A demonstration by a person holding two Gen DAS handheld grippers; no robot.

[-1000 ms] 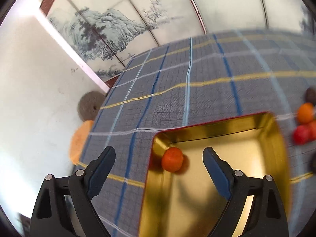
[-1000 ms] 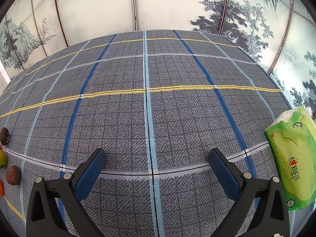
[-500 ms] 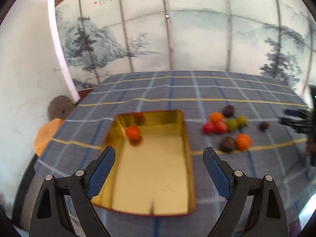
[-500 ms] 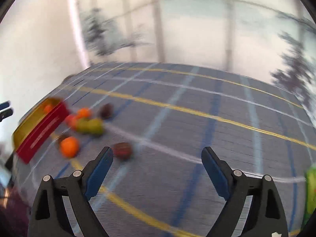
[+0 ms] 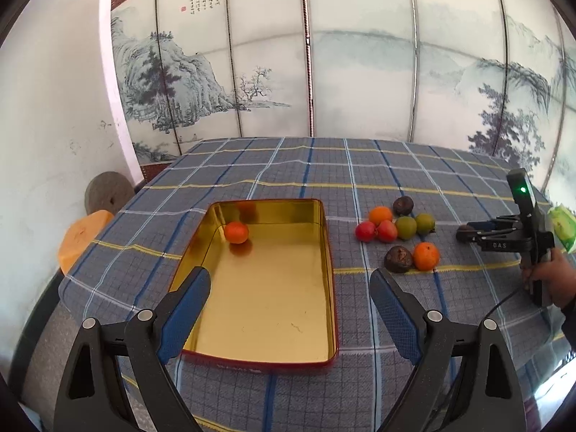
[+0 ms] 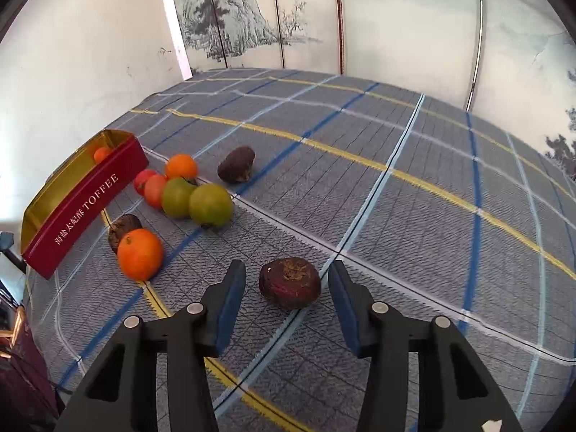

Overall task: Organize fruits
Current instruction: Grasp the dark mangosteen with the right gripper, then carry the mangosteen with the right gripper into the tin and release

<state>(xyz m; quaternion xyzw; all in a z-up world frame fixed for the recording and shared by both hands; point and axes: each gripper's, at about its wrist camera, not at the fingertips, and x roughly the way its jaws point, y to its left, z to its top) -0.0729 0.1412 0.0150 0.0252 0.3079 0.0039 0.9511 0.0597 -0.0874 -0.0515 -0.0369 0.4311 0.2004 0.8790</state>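
**Right gripper closing around a dark fruit; one orange in the tin**

A table under a grey plaid tablecloth (image 5: 288, 165), crossed by blue, white and yellow lines, fills both views, with a painted landscape screen (image 5: 360, 72) standing behind it. On the cloth sits a rectangular toffee tin (image 5: 325, 252), gold inside and red outside, with white lettering on its long wall in the right wrist view. A single orange fruit (image 5: 236, 232) lies in the tin's far left corner.

To the right of the tin, on the bare cloth, lies a loose cluster of fruit: two green fruits (image 6: 210, 204) touching each other, two red fruits (image 6: 154, 190) just beside them, an orange (image 6: 181, 166) behind those, and a dark brown fruit (image 6: 236, 169) at the far side. Nearer the tin's front, a second orange (image 6: 140, 253) rests against another dark fruit (image 6: 124, 228).

The left gripper (image 5: 289, 302) hovers above the tin's near end, its jaws wide apart and holding nothing.

The right gripper (image 6: 287, 293), held in a hand (image 5: 549, 280), points down at a dark reddish-brown fruit (image 6: 289, 282) lying apart from the cluster. Its jaws are closing, the fruit sits between them, and a gap shows on each side, so the pads do not yet press it.

A green packet (image 5: 561, 228) lies at the table's right edge.
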